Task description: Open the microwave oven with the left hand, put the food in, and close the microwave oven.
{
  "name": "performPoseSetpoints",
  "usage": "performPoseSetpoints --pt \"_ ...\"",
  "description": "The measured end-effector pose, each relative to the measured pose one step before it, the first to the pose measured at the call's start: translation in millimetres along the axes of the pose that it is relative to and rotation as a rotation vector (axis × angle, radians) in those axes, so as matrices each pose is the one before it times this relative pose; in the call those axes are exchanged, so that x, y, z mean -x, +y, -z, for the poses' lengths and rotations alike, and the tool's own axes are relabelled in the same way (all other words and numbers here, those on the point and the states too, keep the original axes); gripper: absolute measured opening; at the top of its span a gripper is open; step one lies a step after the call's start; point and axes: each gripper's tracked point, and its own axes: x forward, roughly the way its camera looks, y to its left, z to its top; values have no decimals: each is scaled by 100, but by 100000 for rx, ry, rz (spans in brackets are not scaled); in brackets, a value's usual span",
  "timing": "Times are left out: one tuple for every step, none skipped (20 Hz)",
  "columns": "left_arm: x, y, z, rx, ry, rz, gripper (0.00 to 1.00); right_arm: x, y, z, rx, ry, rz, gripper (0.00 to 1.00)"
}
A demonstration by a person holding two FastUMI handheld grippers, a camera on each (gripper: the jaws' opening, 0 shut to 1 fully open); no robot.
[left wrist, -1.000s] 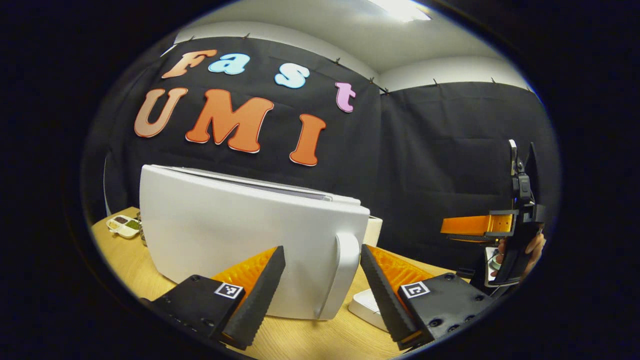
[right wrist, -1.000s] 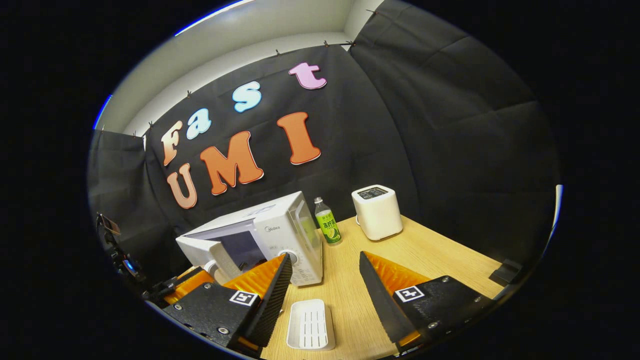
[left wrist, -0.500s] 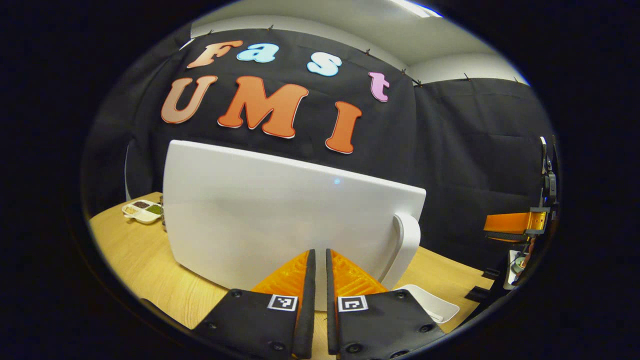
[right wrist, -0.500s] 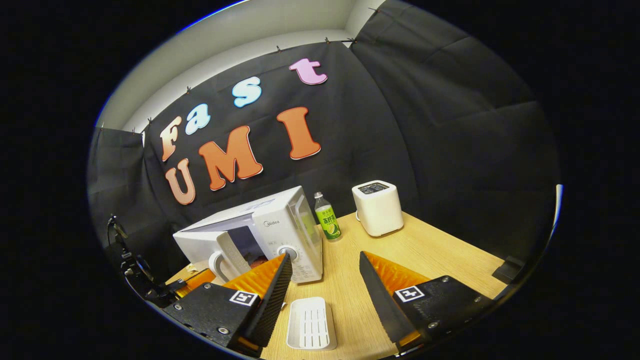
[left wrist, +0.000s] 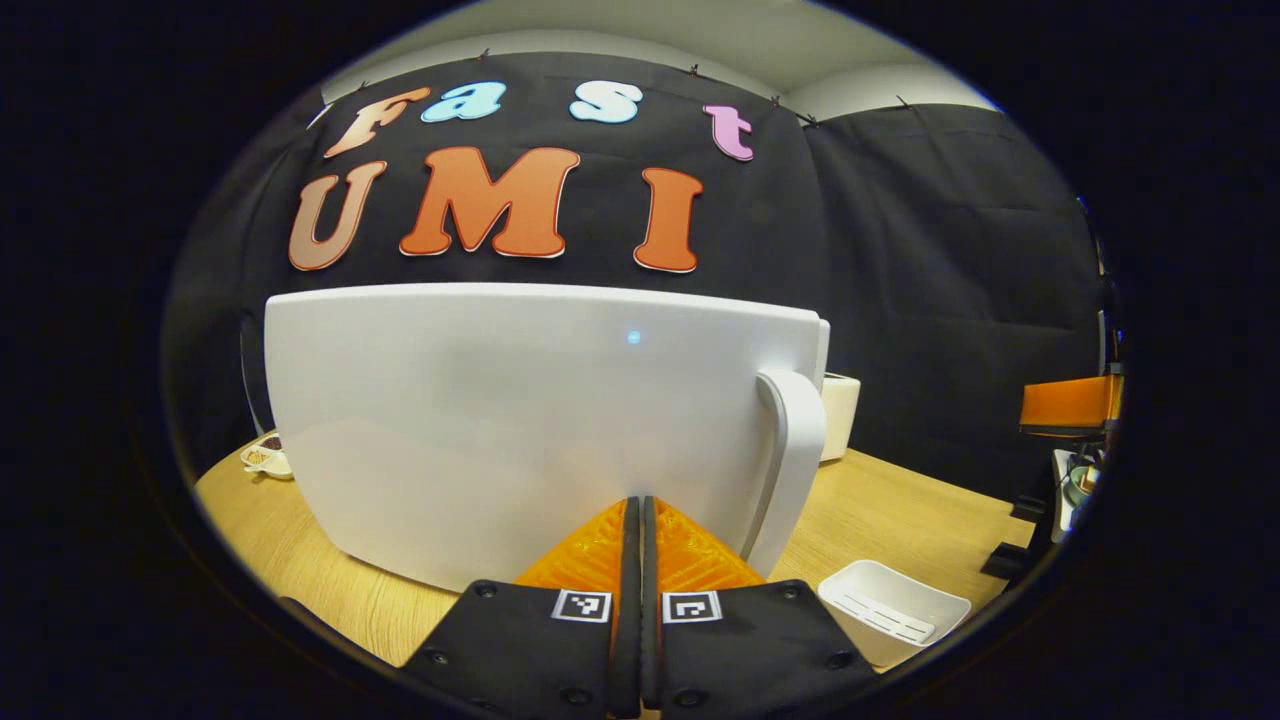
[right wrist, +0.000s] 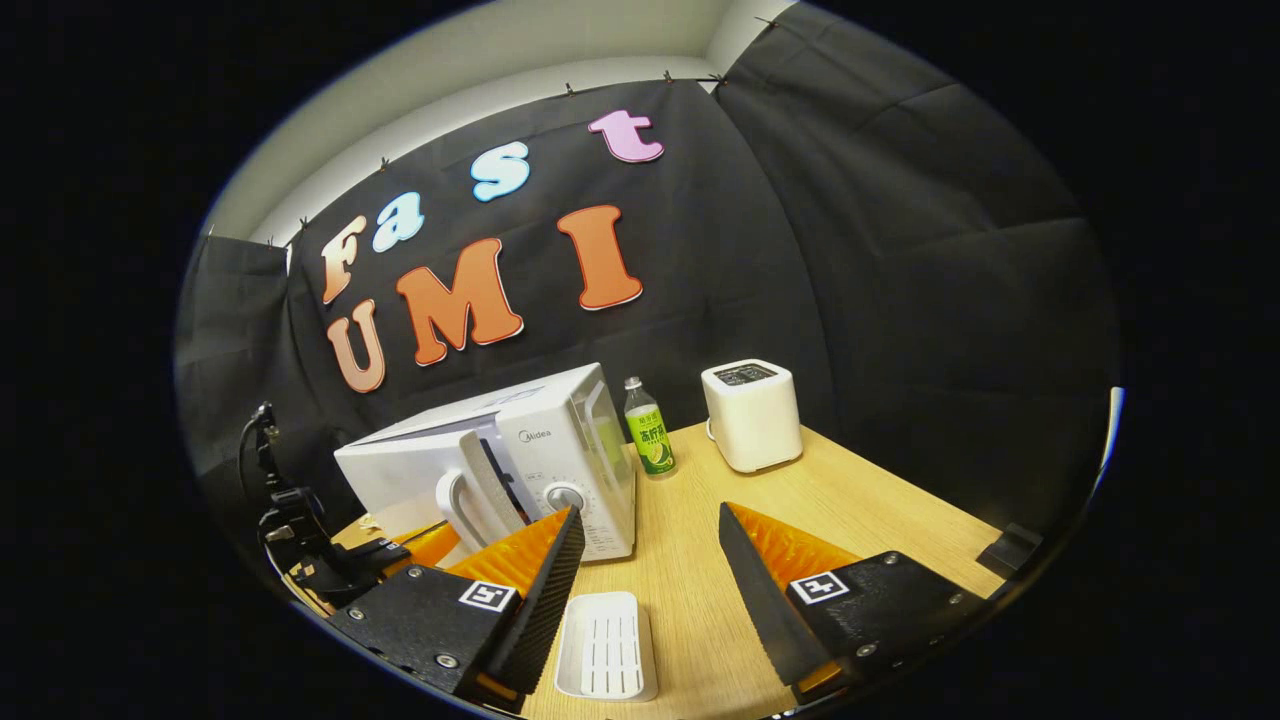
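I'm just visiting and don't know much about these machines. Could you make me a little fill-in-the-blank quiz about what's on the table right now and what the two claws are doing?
1. The left claw has its two fingers pressed ____ and points at the microwave door.
2. The right claw is ____, holding nothing.
3. On the table, a ____ bottle stands between the microwave and the toaster.
4. The white tray below the right claw is ____.

Missing words: together; open; green; empty
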Motion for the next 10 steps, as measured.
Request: performPoseSetpoints --pt "-566 208 82 59 330 -915 5 -29 -191 -3 309 -32 143 84" --pt "-555 175 -23 110 40 -682 5 -120 -96 -62 320 -1 19 84" --pt "-575 183 -29 132 9 -760 5 -155 -244 84 206 172 418 84" --pt "-515 138 -23 141 23 -543 7 -143 -139 51 469 -41 30 84" --pt "-223 -71 120 517 1482 -286 5 -99 -265 -6 315 194 585 85" --pt "-184 -696 -76 1016 -995 1965 5 -196 -272 15 307 -69 301 84" --pt "-144 47 -296 -1685 -1088 -1595 5 -122 -166 23 155 -12 354 84" --pt "-26 83 165 -2183 1079 -1950 5 -202 -142 76 -37 86 333 84" --pt "46 260 -50 -1169 -586 -2031 5 -171 -22 79 -163 239 90 84" --pt "-184 48 -167 -785 -565 -1230 5 -116 -74 120 -349 314 74 84"
